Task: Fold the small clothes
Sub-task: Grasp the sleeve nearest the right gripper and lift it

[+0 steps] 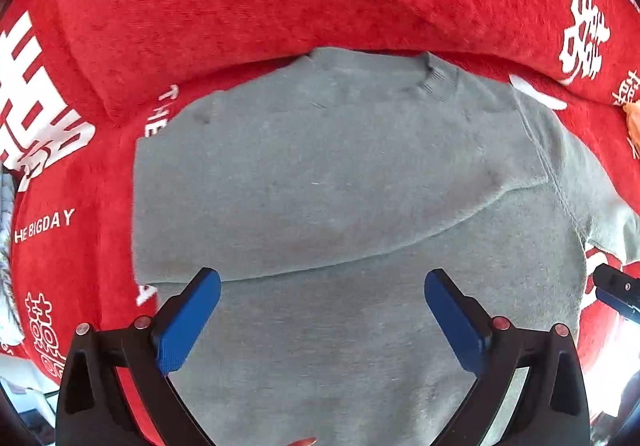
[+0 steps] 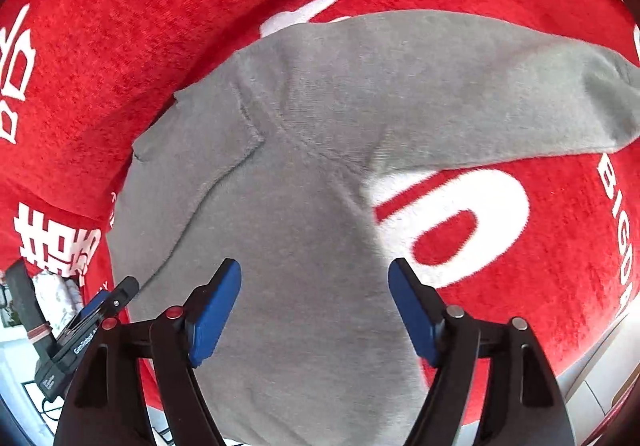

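Note:
A small grey knitted sweater (image 1: 340, 205) lies flat on a red blanket (image 1: 240, 5), collar at the far side. Its left sleeve is folded across the chest. In the right wrist view the sweater (image 2: 288, 185) has its right sleeve (image 2: 500, 85) stretched out to the right. My left gripper (image 1: 322, 286) is open and empty above the sweater's lower body. My right gripper (image 2: 314, 278) is open and empty above the sweater's right side, near the armpit. The left gripper's tip shows at the lower left of the right wrist view (image 2: 108, 298).
The red blanket (image 2: 520, 246) has white characters and lettering and covers a raised cushion behind the sweater. Pale floor and clutter (image 2: 24, 326) show past the blanket's near-left edge. An orange object (image 1: 632, 117) lies at the far right.

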### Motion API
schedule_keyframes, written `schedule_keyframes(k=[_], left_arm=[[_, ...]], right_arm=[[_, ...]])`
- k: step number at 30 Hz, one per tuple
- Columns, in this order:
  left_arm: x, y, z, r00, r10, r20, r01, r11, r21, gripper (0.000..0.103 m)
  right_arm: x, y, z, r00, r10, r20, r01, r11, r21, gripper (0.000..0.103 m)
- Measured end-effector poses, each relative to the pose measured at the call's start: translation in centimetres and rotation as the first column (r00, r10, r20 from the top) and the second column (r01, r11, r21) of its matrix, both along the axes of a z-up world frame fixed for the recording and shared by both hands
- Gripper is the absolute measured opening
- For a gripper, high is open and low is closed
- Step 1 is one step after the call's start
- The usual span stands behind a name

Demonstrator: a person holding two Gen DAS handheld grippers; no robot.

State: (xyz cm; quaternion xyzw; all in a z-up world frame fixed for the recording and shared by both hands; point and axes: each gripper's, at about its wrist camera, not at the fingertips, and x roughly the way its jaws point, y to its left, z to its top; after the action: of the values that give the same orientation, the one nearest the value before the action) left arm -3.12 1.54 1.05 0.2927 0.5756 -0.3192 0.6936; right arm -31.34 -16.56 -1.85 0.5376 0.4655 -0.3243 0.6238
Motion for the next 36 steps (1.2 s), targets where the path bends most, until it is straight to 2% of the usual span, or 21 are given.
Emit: schedule_keyframes(k=[8,13,18,22,25,31,34,36], left_arm=[[-2.6,-2.8,-1.2,1.0,-0.02,-0.015,0.021,0.999,0.031,0.102],[-4.7,-4.9,-1.7,0.998,-0.064,-0.001,0.064,0.997,0.05,0.102],[-6.6,-6.6,-2.2,0.995,-0.095,0.014,0.094,0.994,0.063,0.102],[-8.2,-8.0,-2.6,0.992,-0.127,-0.01,0.127,0.99,0.058,0.102],[-9.3,-8.9,-2.4,0.99,-0.143,0.003,0.142,0.989,0.046,0.102],[-10.6,-10.6,-2.4,0.988,-0.154,-0.031,0.155,0.988,0.012,0.102],[-11.4,-11.6,-2.5,0.986,-0.163,-0.031,0.164,0.986,0.017,0.102],[-11.8,-12.0,-2.7,0.985,-0.17,-0.027,0.17,0.985,0.012,0.102]], right_arm=[[-4.9,-1.5,-0.5,0.994,-0.1,0.047,0.099,0.995,0.024,0.079],[-8.7,-3.0,-0.7,0.976,-0.194,0.095,0.193,0.981,0.019,0.079],[-12.2,-4.5,-0.7,0.96,-0.265,0.094,0.268,0.963,-0.02,0.081],[-15.2,-5.6,-1.4,0.936,-0.336,0.105,0.335,0.942,0.023,0.081],[-17.9,-6.5,-2.4,0.898,-0.431,0.093,0.429,0.902,0.047,0.081],[-23.7,-8.6,-4.1,0.777,-0.618,0.121,0.618,0.785,0.044,0.081],[-25.3,-9.8,-5.1,0.731,-0.668,0.142,0.668,0.742,0.054,0.081],[-25.9,-10.6,-5.7,0.712,-0.684,0.159,0.685,0.726,0.061,0.081]])
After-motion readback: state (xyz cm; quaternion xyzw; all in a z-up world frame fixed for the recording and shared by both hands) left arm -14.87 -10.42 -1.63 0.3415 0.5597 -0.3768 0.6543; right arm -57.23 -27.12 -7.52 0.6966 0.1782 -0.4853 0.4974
